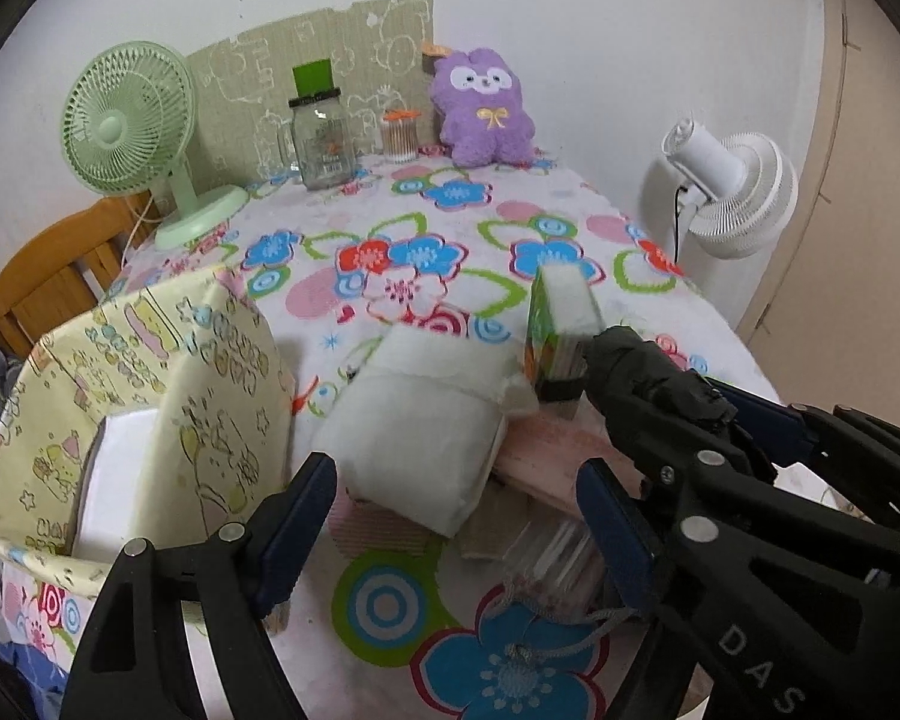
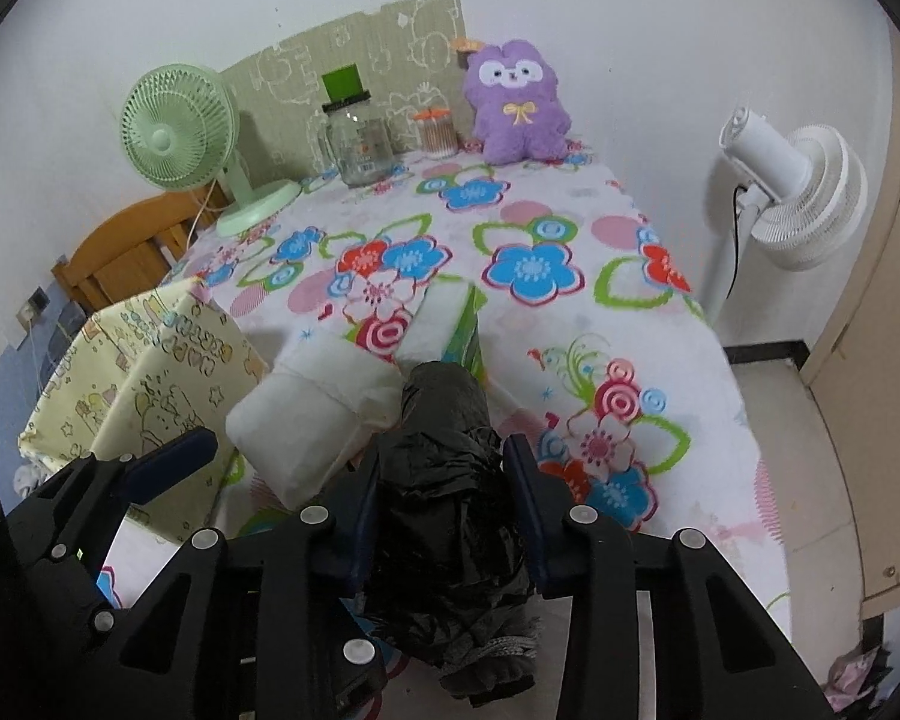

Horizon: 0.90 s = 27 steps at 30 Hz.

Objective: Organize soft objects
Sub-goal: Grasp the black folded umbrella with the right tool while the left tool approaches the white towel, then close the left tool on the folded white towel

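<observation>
Left wrist view: left gripper [image 1: 456, 516] jaws wide apart, nothing clamped; white soft pack [image 1: 420, 438] lies just ahead btwn the fingers, not touched by pads. Yellow fabric bin [image 1: 150, 396] sits left of the jaws w/ a white item inside. Right of jaws: right gripper [image 1: 642, 384] comes in holding a black crumpled bag [image 1: 621, 354], green tissue pack [image 1: 561, 324] right at its tip. Right wrist view: right gripper [image 2: 441, 474] jaws closed on the black bag [image 2: 444, 480], pads pressing both sides; white pack [image 2: 306, 420] ahead-left of jaws, green pack [image 2: 459, 324] straight ahead beyond bag, bin [image 2: 144, 366] far left. No earlier frame, so motion not stated.
</observation>
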Motion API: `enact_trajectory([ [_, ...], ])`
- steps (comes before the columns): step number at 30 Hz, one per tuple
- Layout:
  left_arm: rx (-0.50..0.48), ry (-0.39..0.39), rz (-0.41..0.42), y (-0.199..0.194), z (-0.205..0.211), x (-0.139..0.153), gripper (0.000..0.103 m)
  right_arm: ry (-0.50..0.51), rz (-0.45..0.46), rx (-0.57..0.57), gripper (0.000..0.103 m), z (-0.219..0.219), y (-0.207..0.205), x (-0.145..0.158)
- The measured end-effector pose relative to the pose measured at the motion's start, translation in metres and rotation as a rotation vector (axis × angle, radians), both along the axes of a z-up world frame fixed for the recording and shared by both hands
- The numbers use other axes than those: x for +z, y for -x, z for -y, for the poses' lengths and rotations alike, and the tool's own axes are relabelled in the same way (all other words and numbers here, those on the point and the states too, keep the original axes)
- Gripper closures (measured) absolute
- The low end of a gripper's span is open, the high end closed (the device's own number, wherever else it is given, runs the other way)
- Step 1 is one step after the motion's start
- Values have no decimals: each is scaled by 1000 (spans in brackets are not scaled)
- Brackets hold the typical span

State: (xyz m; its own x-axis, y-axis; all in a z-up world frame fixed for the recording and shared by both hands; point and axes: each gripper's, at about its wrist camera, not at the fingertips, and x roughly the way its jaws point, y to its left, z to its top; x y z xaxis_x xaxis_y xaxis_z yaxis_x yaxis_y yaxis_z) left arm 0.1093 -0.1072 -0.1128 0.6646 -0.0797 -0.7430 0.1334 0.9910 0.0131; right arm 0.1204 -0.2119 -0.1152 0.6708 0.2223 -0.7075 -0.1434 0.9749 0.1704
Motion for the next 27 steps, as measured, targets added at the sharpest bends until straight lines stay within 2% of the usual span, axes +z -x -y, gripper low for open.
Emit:
enact_trajectory([
  [8,25,-8,27,-10,-2,9,19,-5,48,2,62,2,-1,16],
  [27,30,10,-39,-47,-5,-10,19,-10,41,-75,62,3,-32,8],
])
